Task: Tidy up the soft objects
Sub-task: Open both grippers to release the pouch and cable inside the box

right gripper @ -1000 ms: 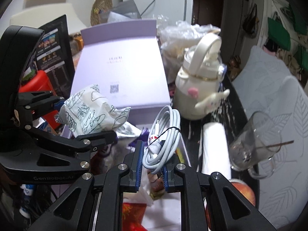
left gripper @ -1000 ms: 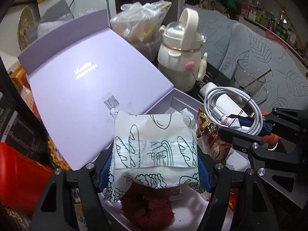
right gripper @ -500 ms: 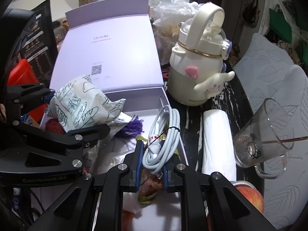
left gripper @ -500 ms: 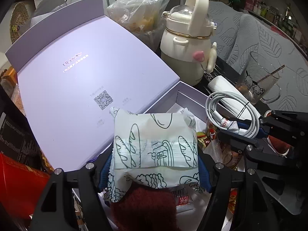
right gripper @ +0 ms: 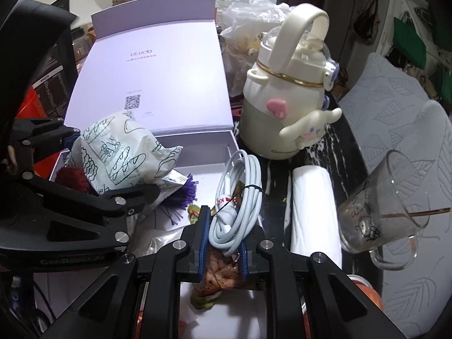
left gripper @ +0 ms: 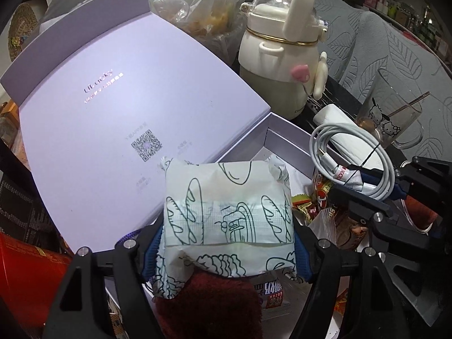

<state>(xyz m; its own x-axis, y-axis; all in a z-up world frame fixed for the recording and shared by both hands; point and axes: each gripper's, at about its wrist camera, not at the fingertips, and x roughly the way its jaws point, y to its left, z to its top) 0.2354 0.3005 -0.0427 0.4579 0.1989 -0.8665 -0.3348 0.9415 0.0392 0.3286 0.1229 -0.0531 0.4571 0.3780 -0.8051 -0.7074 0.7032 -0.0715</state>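
A: While the left gripper (left gripper: 227, 250) stays clenched on the bread-print paper packet (left gripper: 226, 212), what is different from 1 second ago?

B: Both grippers have moved forward and lower toward the lilac box (right gripper: 203, 152). The raised lid (left gripper: 127, 118) and the cream Cinnamoroll bottle (right gripper: 285, 104) look bigger and nearer now. The packet keeps the same place between the blue pads, and a dark red woolly item (left gripper: 209, 305) sits just under it.

A: And the right gripper (right gripper: 223, 244)?

B: It is still grasping the coiled white charging cable (right gripper: 240, 195) by its lower loops, as before. The coil stands upright above the box's right wall.

A: How much room is there at the edges?

B: Little. Inside the box there are already a purple tassel (right gripper: 183, 195) and snack wrappers (left gripper: 319, 203). A white paper roll (right gripper: 313, 214) lies just outside the right wall, the bottle stands near the back right corner, and the glass mug (right gripper: 387, 209) is further right. The open lid closes the far side.
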